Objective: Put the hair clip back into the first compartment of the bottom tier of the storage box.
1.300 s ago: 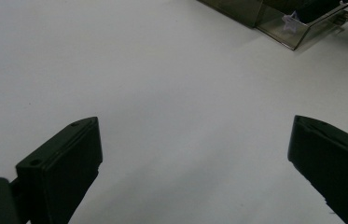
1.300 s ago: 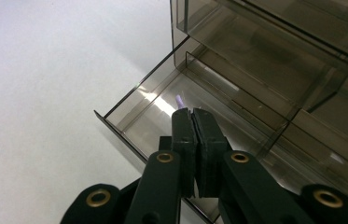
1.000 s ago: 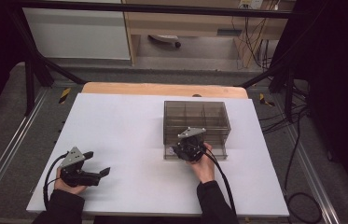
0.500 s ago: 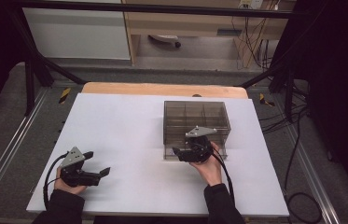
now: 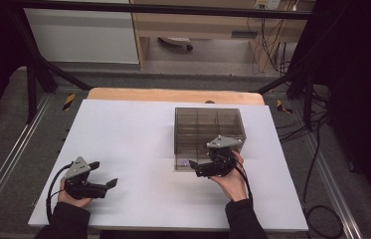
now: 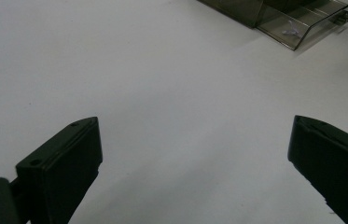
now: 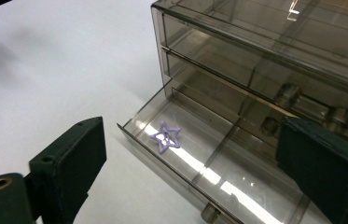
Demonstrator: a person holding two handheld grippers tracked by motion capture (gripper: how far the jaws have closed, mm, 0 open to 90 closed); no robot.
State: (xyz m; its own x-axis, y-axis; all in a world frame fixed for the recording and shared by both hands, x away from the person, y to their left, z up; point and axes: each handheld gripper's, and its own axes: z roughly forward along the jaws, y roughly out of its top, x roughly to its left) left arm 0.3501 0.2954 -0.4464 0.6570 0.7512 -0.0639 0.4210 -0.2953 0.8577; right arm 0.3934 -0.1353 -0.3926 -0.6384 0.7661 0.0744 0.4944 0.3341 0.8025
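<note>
1. While the purple star [image 7: 165, 136] lies flat in the left compartment of the pulled-out bottom drawer [image 7: 199, 158], low and centre-left in the right gripper view, nothing grips it; in the high view it is a faint speck at the drawer's front [image 5: 187, 163].
2. With its jaws having just been opening and now spread wide with nothing between them, the right gripper [image 5: 199, 169] sits just in front of the smoky clear drawer cabinet [image 5: 208, 127], right of centre in the high view.
3. Judging the step as letting go and backing off, it goes well if the jaws clear the drawer's front lip and its small knob [image 7: 209, 213] without nudging the drawer, which would send the star sliding.
4. Closing the drawer probably comes next; a straight push on the front near the knob would suit.
5. At lower left of the high view the left gripper [image 5: 104, 175] rests released on the white table [image 5: 123, 134], holding nothing.
6. Count: one star, one cabinet, two grippers; three drawer levels as far as I can tell through the tinted plastic, one of them open.
</note>
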